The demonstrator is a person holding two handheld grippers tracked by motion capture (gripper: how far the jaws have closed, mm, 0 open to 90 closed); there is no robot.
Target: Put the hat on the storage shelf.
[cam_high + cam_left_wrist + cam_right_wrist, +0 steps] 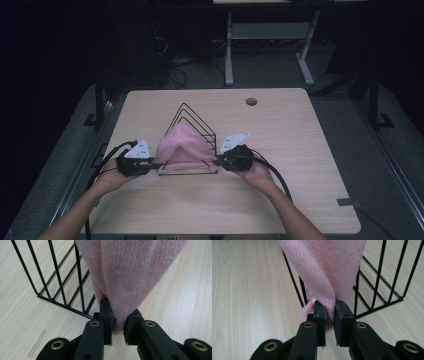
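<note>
A pink knitted cloth (182,145) hangs draped over a black wire rack (192,117) with triangular loops, standing mid-table. My left gripper (156,165) is at the cloth's lower left corner and my right gripper (216,161) at its lower right. In the left gripper view the jaws (119,315) pinch a bunched fold of the cloth (130,272), with the rack's bars (57,277) to the left. In the right gripper view the jaws (330,310) clamp another fold of the cloth (324,270), and the rack's bars (382,277) stand to the right.
The light wooden table (280,145) has a round cable hole (251,101) at the back right. Cables trail from both grippers toward the near edge. A white desk frame (270,45) stands on the dark floor beyond the table.
</note>
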